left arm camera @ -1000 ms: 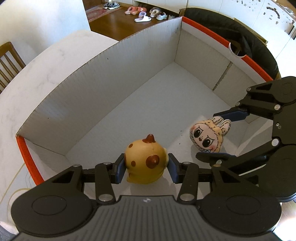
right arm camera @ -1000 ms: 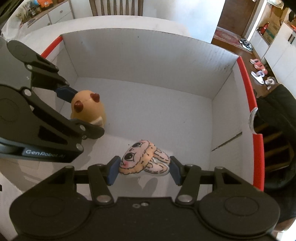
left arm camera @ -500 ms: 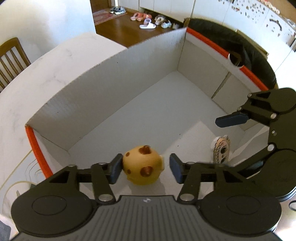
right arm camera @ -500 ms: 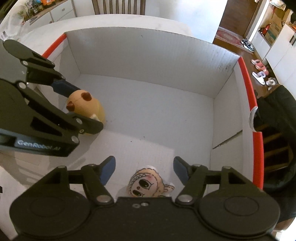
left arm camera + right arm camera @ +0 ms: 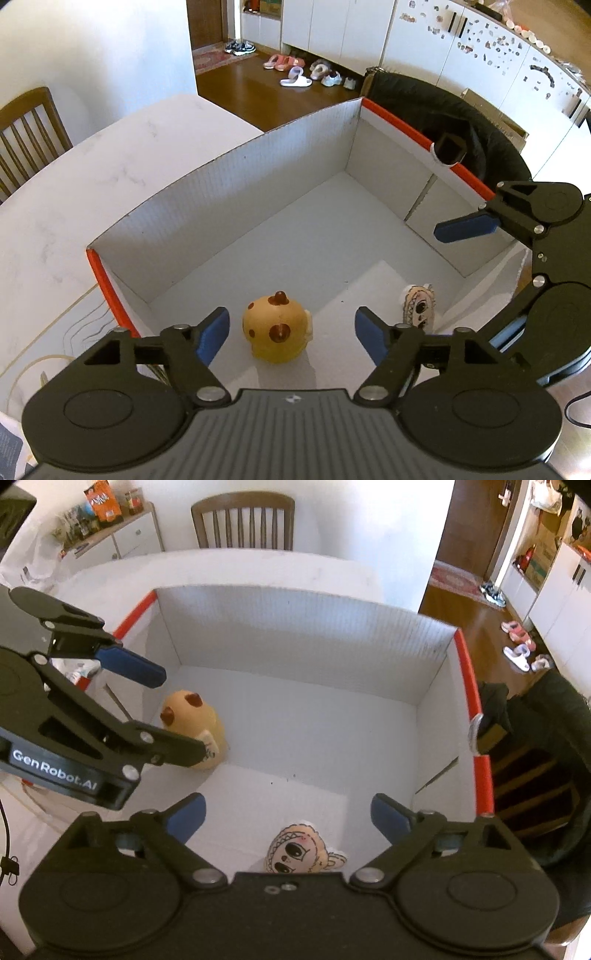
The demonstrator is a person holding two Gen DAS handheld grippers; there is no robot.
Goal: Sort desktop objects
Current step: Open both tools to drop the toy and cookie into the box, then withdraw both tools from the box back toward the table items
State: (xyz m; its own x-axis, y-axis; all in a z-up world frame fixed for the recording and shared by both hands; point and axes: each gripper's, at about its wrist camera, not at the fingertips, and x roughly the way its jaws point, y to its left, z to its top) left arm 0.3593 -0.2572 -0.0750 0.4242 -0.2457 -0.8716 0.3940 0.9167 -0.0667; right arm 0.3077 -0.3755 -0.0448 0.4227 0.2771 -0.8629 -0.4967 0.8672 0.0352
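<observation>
Toys, two of them, lie on the floor of a large white cardboard box (image 5: 221, 206) with orange-red rims, which stands on a pale marbled worktop (image 5: 92, 177). A wooden chair (image 5: 242, 524) stands at the far side of the worktop, and a dark padded chair (image 5: 443, 110) sits just beyond the box's opposite wall.

Left claw (image 5: 291, 330) hovers above the near end of the box with its blue-padded fingers spread wide, holding nothing. Right claw (image 5: 288, 812) hangs beside it, also spread wide and holding nothing.

Between the left claw's fingers, but below them and touching neither, sits a round yellow toy with brown spots (image 5: 277, 330), resting on the box floor near the left wall. In the right wrist view this same toy (image 5: 192, 720) shows partly behind the left claw's lower finger.

A smaller, flat cream plush face with big dark eyes and rabbit ears (image 5: 299, 853) lies on the box floor under the right claw, near the yellow toy but apart from it. From the left wrist view it (image 5: 419, 304) appears edge-on.
</observation>
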